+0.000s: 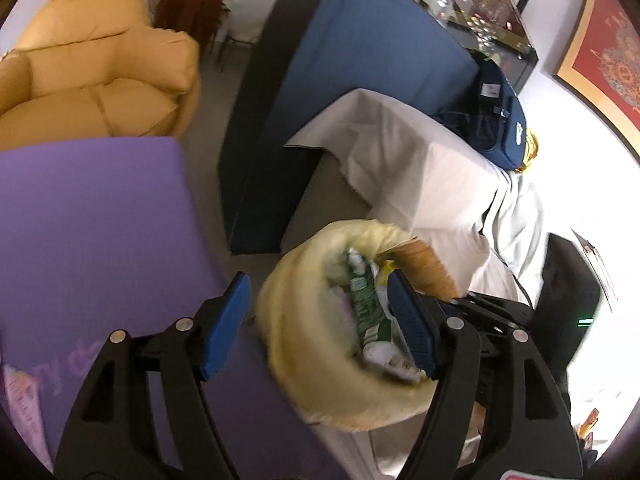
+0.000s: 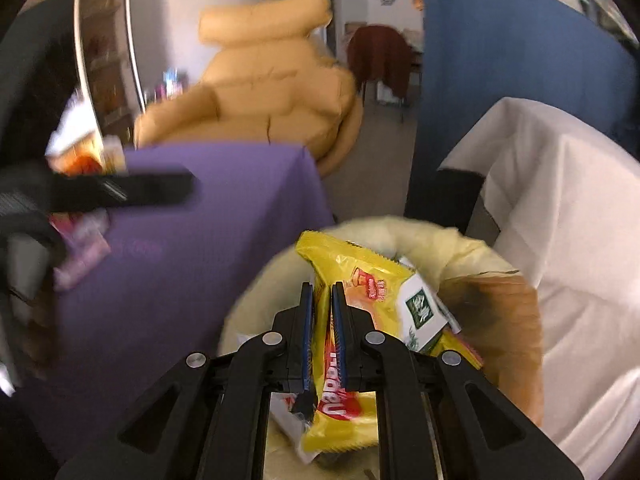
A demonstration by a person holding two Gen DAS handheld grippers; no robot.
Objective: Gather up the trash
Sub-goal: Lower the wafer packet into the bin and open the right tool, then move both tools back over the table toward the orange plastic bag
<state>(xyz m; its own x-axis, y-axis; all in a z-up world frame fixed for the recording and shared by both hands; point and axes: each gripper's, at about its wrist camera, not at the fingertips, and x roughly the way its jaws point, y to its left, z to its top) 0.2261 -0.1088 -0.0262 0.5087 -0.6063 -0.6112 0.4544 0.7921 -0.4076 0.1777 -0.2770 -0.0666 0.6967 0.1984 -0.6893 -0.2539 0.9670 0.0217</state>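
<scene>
A bin lined with a pale yellow bag (image 1: 304, 344) stands beside the purple-covered table (image 1: 88, 232); it holds a green-and-white wrapper (image 1: 366, 308) and other trash. My left gripper (image 1: 320, 320) is open and empty above the bin's near rim. In the right wrist view my right gripper (image 2: 322, 308) is shut on a yellow snack wrapper (image 2: 352, 276) and holds it over the same bin (image 2: 432, 240). The left gripper (image 2: 120, 190) shows blurred at the left over the purple table (image 2: 192, 264). A pink wrapper (image 2: 78, 252) lies on that table.
A white-draped surface (image 1: 420, 168) stands right of the bin. A blue partition (image 1: 360, 60) and a tan armchair (image 1: 100, 68) stand behind. A pink packet (image 1: 22, 404) lies at the purple table's near left. More items (image 2: 84, 152) sit at its far left corner.
</scene>
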